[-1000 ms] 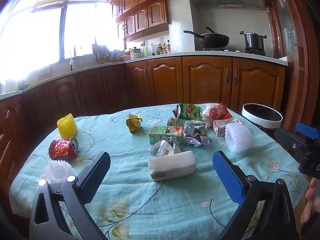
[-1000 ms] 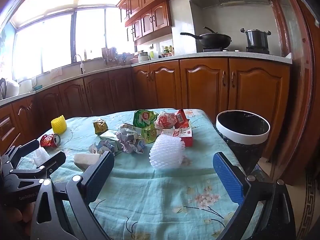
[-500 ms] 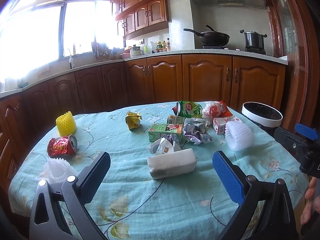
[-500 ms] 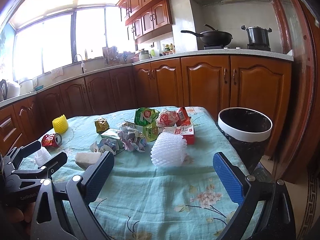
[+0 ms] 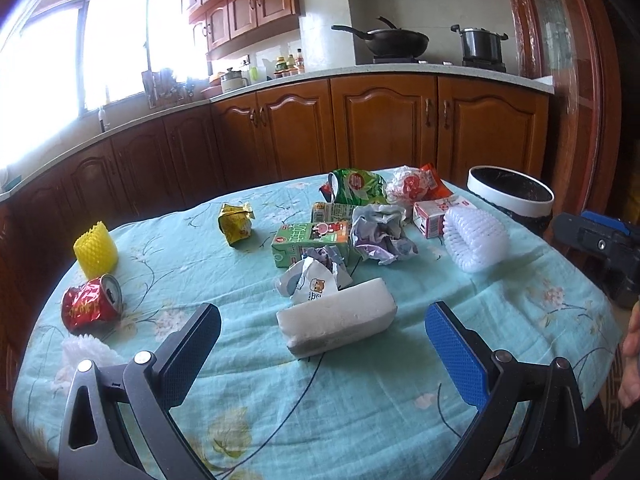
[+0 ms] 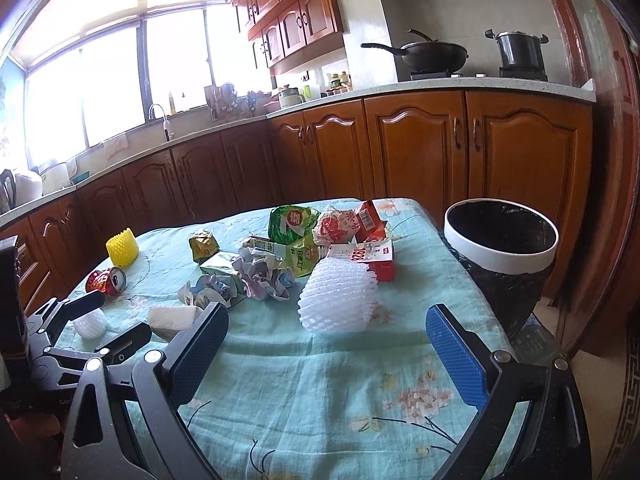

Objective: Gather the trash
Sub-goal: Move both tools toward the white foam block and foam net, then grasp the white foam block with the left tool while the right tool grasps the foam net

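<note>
Tablecloth under crumpled, crushed trash

On the counter a foam block lies nearest, crumpled paper and cartons behind it. A can lies far left, a foam net right. The bin stands beyond the counter's right edge.

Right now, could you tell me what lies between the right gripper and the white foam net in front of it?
Only bare tablecloth lies between the open right gripper and the white foam net, as the right wrist view shows.
</note>
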`<state>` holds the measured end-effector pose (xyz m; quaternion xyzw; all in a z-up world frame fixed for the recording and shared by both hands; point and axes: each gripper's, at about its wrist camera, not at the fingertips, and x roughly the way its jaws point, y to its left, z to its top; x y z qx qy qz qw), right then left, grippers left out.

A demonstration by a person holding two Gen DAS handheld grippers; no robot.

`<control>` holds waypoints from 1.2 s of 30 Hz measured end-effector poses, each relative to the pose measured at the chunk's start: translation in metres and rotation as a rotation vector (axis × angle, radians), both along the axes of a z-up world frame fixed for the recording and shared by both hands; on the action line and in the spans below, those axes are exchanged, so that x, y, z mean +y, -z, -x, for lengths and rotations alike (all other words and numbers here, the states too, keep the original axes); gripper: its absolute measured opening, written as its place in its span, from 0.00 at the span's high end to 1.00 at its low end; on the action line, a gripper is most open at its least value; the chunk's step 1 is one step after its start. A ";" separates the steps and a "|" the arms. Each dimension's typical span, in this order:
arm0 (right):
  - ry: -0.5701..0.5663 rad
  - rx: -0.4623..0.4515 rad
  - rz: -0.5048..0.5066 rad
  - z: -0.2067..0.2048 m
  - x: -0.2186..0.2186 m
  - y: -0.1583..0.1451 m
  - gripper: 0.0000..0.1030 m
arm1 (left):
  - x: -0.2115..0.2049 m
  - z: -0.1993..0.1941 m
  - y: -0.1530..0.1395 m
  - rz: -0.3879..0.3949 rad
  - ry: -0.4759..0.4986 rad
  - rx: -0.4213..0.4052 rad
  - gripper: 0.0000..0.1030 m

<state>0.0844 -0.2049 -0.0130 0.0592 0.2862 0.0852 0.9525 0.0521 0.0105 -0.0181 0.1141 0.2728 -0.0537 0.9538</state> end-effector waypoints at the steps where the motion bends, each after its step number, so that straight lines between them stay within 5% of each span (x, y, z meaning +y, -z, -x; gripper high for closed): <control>1: -0.004 0.013 -0.008 -0.004 -0.001 0.002 0.03 | -0.001 -0.006 0.002 -0.037 0.012 -0.022 0.01; 6: -0.029 0.109 -0.050 -0.027 -0.003 0.019 0.03 | 0.008 -0.035 0.014 -0.123 0.063 0.036 0.01; 20: -0.056 0.263 -0.083 -0.073 0.004 0.057 0.07 | 0.018 -0.074 0.034 -0.011 0.229 0.169 0.05; 24: -0.071 0.290 -0.108 -0.083 0.004 0.063 0.26 | 0.016 -0.080 0.040 0.011 0.273 0.201 0.38; 27: -0.085 0.313 -0.142 -0.088 0.000 0.067 0.49 | 0.012 -0.073 0.041 -0.012 0.269 0.187 0.47; 31: -0.102 0.300 -0.184 -0.084 -0.007 0.064 0.59 | 0.015 -0.060 0.030 0.072 0.281 0.207 0.68; 36: -0.131 0.266 -0.204 -0.074 -0.016 0.052 0.69 | 0.012 -0.048 0.016 0.180 0.289 0.208 0.72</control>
